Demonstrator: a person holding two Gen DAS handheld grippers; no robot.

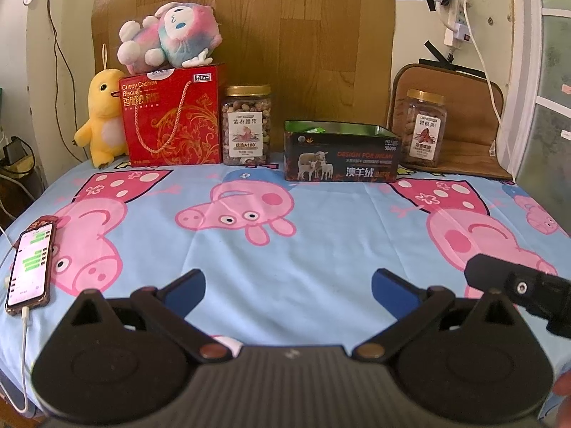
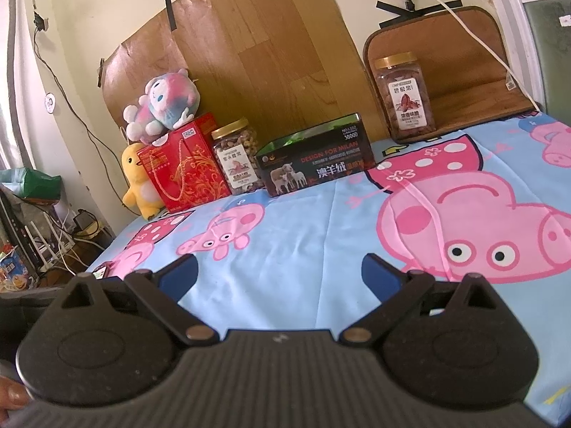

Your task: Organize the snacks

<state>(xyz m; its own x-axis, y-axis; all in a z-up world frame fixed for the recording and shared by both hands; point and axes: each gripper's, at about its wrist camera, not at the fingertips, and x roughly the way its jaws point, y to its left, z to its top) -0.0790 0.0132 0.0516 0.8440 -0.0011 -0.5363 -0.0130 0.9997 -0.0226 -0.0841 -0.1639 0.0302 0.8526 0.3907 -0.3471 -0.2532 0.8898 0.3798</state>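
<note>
Both tools sit low over the sheet point(image 1: 321, 235), a blue cloth printed with pink pigs that covers the surface. Left tool point(image 1: 288, 287) has its blue-padded fingers point(image 1: 187, 287) spread wide with nothing between them; right tool point(image 2: 279, 273) is likewise spread and empty. In the left wrist view the right tool's black body pokes in at the right edge.

Along the far edge, against the wall, the snacks stand in a row. A red box point(image 1: 175, 117) with a rope handle is at the left, with a pink-and-blue plush point(image 1: 167, 35) lying on top and a yellow duck point(image 1: 101, 117) touching its left side. Just right of the box stands a nut jar point(image 1: 247, 126) with a gold lid. Near that, further right, is a dark tin point(image 1: 340, 157), lid off, something green showing inside. A second jar point(image 1: 424, 128), also gold-lidded, stands just right of the tin on a brown mat point(image 1: 471, 107) that leans up the wall.

A phone point(image 1: 30, 265) lies at the sheet's left edge, screen lit, with a white cable plugged in.
</note>
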